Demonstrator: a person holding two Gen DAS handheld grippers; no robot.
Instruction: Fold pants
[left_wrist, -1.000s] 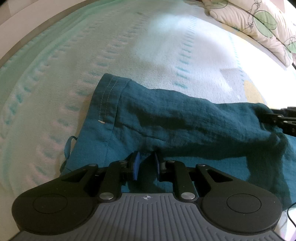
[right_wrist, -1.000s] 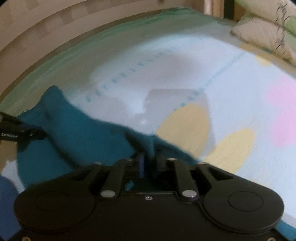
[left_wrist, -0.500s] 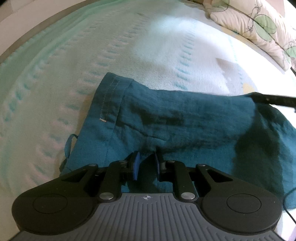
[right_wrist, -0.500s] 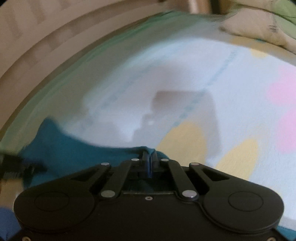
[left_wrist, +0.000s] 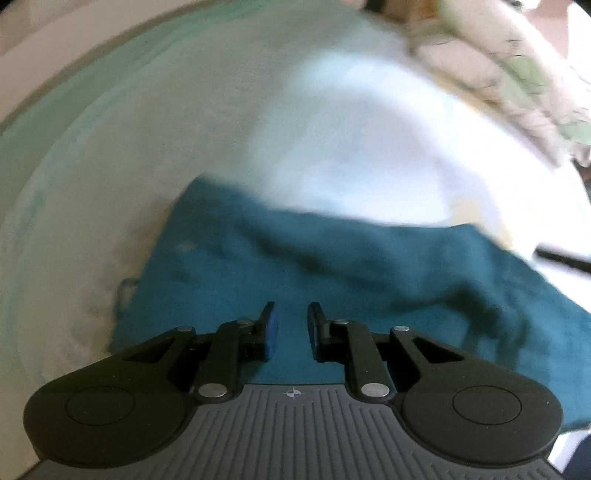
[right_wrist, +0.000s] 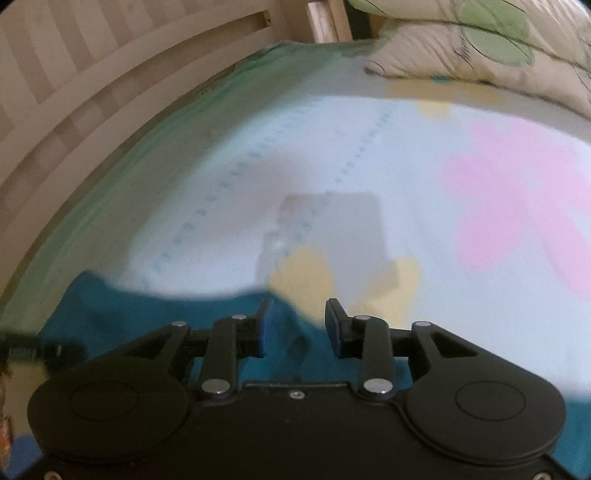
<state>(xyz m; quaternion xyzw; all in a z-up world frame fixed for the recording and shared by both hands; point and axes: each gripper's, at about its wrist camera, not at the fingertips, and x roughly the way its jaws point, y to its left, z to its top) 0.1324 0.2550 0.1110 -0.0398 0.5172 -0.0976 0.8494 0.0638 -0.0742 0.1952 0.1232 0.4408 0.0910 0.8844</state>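
The teal pants (left_wrist: 332, 277) lie flat on the bed sheet (left_wrist: 351, 147), spread from left to right in the left wrist view. My left gripper (left_wrist: 290, 317) is open just above the cloth, holding nothing. In the right wrist view the pants (right_wrist: 166, 314) lie at the lower left and run under my right gripper (right_wrist: 297, 314), which is open and empty over the cloth's edge. The tip of my right gripper shows as a dark bar at the right edge of the left wrist view. Both views are blurred.
A floral pillow (left_wrist: 498, 66) lies at the far right of the bed; it also shows in the right wrist view (right_wrist: 480, 48). A wooden slatted bed frame (right_wrist: 110, 92) runs along the far left. The sheet (right_wrist: 480, 203) has pink and yellow patches.
Both grippers have opened and let go of the pants. The cloth has dropped flat on the sheet. Both grippers have lifted a little off it.
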